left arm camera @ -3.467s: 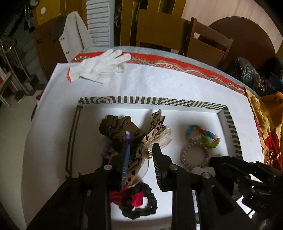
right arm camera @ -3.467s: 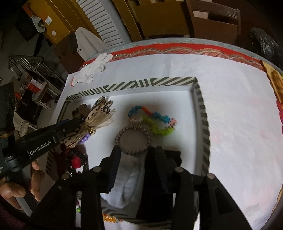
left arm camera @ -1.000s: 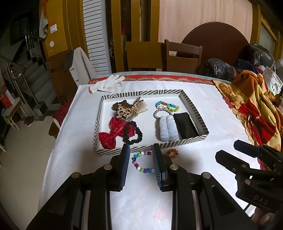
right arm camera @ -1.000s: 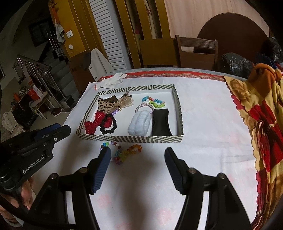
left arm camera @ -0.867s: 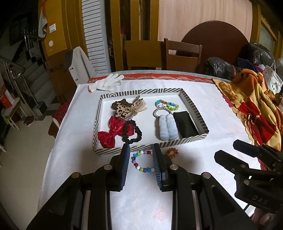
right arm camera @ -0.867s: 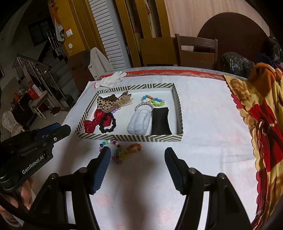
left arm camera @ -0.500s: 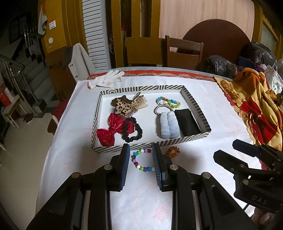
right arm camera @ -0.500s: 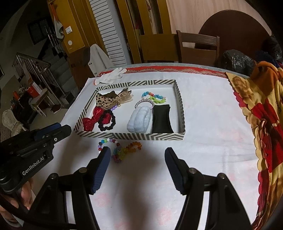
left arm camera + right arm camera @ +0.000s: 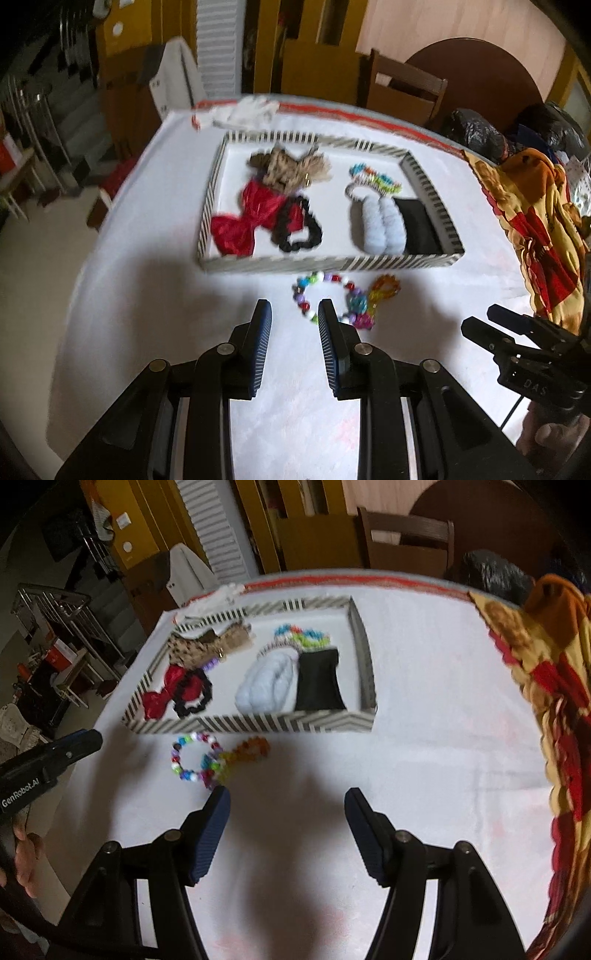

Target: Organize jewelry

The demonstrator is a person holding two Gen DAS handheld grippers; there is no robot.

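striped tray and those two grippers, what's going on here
A person holds a gripper in each hand over a table, sorting jewelry and hair things into a striped tray. The tray has a red bow, a black scrunchie, a fluffy blue scrunchie and more. Two bead bracelets, a multicolour one and an orange one, lie on the cloth in front of it. The left gripper and right gripper are open and empty.

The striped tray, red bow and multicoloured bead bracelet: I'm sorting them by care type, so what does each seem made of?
Striped tray: probably stiff card or paperboard, matte, with thin flat printed walls.
Red bow: likely satin or metallic fabric; its creased folds catch bright highlights.
Multicoloured bead bracelet: apparently glossy plastic or glass beads, small, round and vivid; blur leaves it open.
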